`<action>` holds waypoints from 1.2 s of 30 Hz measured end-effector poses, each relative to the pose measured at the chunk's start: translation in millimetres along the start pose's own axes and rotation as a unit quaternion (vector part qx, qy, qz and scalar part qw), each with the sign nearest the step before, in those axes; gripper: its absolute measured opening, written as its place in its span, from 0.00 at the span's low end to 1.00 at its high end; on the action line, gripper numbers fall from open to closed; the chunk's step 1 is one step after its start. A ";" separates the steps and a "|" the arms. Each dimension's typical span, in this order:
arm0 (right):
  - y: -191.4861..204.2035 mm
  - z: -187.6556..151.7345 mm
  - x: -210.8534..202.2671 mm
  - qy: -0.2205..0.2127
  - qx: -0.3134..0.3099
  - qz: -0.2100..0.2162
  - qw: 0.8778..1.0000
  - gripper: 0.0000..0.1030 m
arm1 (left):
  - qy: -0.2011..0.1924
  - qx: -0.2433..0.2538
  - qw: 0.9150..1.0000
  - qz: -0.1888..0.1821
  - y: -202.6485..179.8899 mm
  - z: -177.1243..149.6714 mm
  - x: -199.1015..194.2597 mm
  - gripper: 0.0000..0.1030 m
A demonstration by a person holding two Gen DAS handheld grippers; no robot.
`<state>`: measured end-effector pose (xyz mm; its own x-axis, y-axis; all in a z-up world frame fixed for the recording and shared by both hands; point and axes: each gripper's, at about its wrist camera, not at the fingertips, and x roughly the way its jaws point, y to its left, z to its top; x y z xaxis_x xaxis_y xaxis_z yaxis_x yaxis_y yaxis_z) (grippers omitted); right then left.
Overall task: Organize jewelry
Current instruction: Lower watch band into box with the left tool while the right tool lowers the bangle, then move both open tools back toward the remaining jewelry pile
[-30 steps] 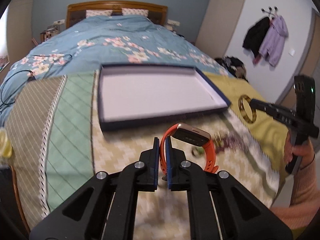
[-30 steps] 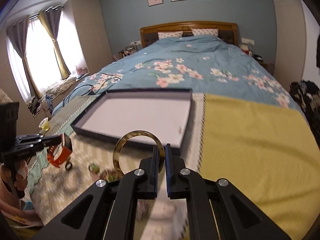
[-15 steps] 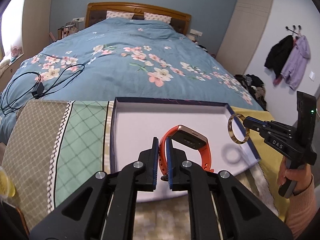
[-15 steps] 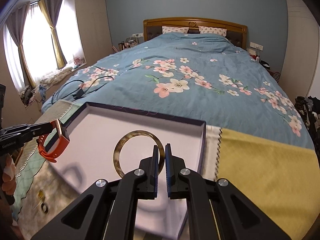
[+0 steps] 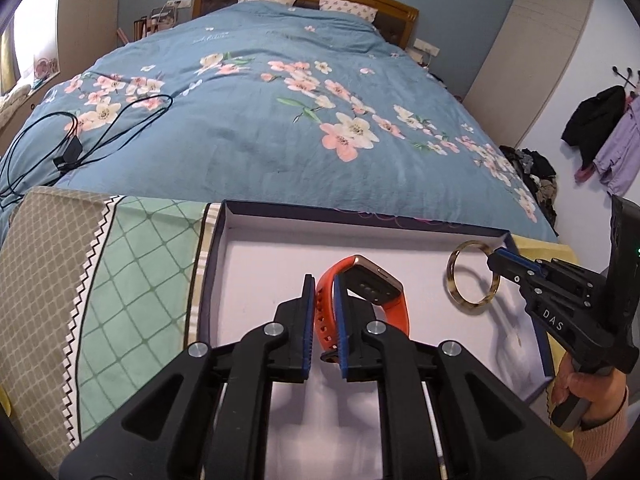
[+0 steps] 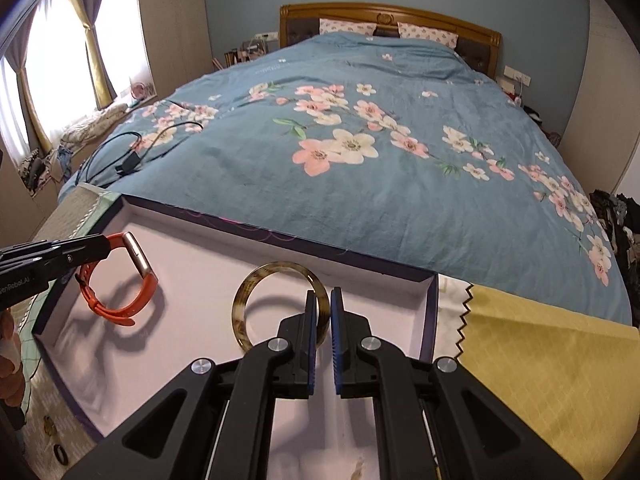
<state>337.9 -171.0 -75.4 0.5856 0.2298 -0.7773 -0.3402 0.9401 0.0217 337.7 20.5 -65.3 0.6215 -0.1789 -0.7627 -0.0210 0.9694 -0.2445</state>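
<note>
Over the tray (image 5: 524,394), the left gripper (image 5: 324,312) clamps the orange watch (image 5: 362,304) at the left, and the right gripper (image 6: 320,336) clamps the bangle (image 6: 244,308) at the right. Lower both near the floor, well apart, before opening.

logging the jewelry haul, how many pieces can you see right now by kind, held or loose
Watches: 1, the orange watch, in the left gripper
Bangles: 1, the tortoiseshell bangle, in the right gripper
Small rings: 2, a dark ring and a blurred ring lying outside the tray
Total: 4
</note>
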 end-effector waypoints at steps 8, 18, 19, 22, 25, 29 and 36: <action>-4.0 4.0 8.5 0.018 0.017 -0.007 1.000 0.05 | 0.014 -0.016 1.000 0.016 -0.7 7.2 23.6 0.09; 5.6 -9.3 -29.6 -0.026 0.013 0.024 0.999 0.19 | 0.027 -0.041 0.998 0.026 8.4 1.8 34.1 0.22; 6.7 -12.4 -37.6 -0.035 0.010 0.029 0.999 0.25 | 0.017 -0.038 0.999 0.025 8.9 -1.1 27.8 0.25; 12.3 -25.7 -65.1 -0.058 0.000 0.049 0.997 0.34 | -0.021 -0.013 0.999 0.026 5.7 -9.5 2.0 0.38; 19.8 -47.5 -92.9 -0.072 -0.017 0.074 0.994 0.39 | -0.056 0.019 0.998 0.019 2.1 -22.5 -30.4 0.48; 26.9 -76.9 -117.7 -0.076 -0.036 0.088 0.993 0.41 | -0.095 0.061 0.993 0.013 -0.8 -47.9 -73.7 0.55; 28.0 -136.8 -138.2 -0.052 -0.037 0.088 0.994 0.43 | -0.118 0.101 0.988 -0.004 4.5 -104.4 -123.0 0.59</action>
<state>146.8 -210.9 -53.4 0.5836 0.4166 -0.6970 -0.4939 0.8634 0.1025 179.5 29.2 -35.1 0.7872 -0.1649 -0.5942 0.1263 0.9863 -0.1064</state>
